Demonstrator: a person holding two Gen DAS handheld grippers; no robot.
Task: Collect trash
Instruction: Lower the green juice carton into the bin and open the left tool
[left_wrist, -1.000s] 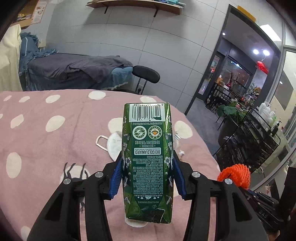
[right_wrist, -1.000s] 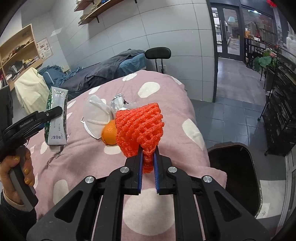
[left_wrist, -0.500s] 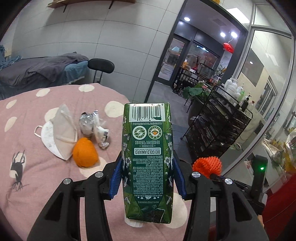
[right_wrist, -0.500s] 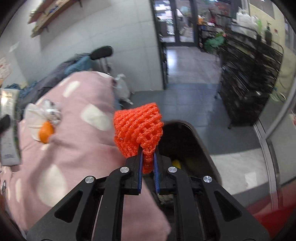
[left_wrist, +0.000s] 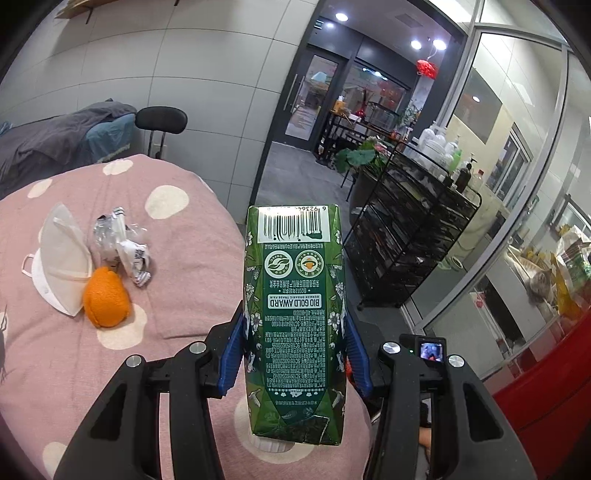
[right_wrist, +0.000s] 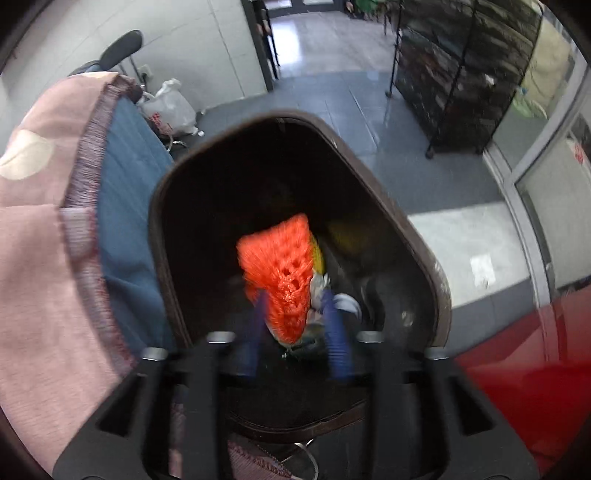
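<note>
One polka-dot pink blanket (left_wrist: 74, 373), grey-tiled wall (left_wrist: 207, 74) — glass doors (left_wrist: 314, 99)

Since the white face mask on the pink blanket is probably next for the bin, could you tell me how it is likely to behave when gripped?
The face mask looks like thin folded fabric, so probably very light and floppy; it should crush flat between the pads. Its ear loop hangs loose and may snag or trail. It leans against the orange peel, which could shift with it.

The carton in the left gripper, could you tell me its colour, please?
Dark green carton with white print and a barcode; clearest in the left wrist view.
</note>
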